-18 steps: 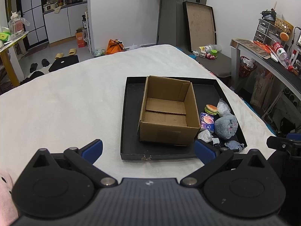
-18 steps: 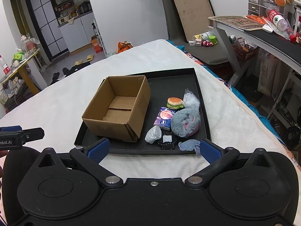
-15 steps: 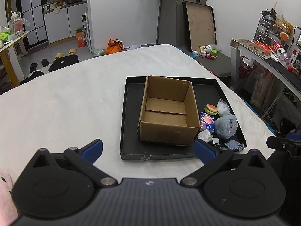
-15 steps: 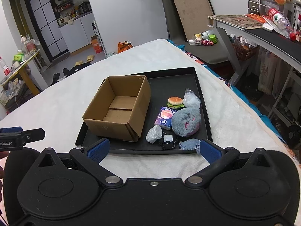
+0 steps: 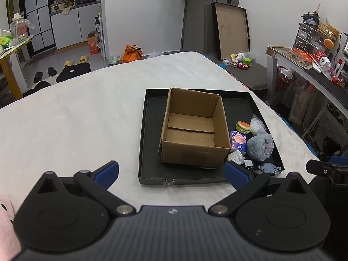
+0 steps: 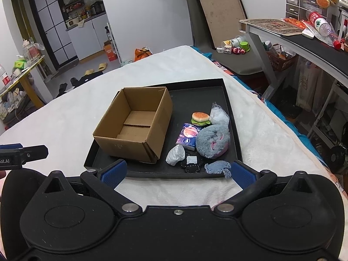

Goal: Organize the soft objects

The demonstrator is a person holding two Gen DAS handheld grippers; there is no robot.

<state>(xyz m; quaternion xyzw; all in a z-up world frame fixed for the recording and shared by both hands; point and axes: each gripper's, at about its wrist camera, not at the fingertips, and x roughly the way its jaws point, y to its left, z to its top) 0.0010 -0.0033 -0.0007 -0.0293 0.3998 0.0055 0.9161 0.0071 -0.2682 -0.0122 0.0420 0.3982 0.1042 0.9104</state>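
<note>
An empty cardboard box (image 5: pixel 193 128) (image 6: pixel 134 124) stands in a black tray (image 5: pixel 152 174) (image 6: pixel 228 100) on a white blanket. Right of the box lie a grey plush (image 5: pixel 260 146) (image 6: pixel 213 140), a toy burger (image 5: pixel 243 126) (image 6: pixel 200 117), a purple tissue pack (image 5: pixel 238 139) (image 6: pixel 187 135), a clear bag (image 6: pixel 218 115), a white wad (image 6: pixel 175 154), a black piece (image 6: pixel 191 164) and a blue knit piece (image 5: pixel 268 168) (image 6: pixel 217 167). My left gripper (image 5: pixel 170 173) and right gripper (image 6: pixel 177 171) are open and empty, short of the tray's near edge.
The white blanket (image 5: pixel 76 119) covers the bed. A desk with clutter (image 6: pixel 304 34) stands at the right, with a basket and bags under it. A large frame (image 5: pixel 231 30) leans on the far wall. Something pink (image 5: pixel 6 228) shows at the left edge.
The right gripper's view has shifted very slightly; the objects sit a touch lower right. Nothing was taken or released.
</note>
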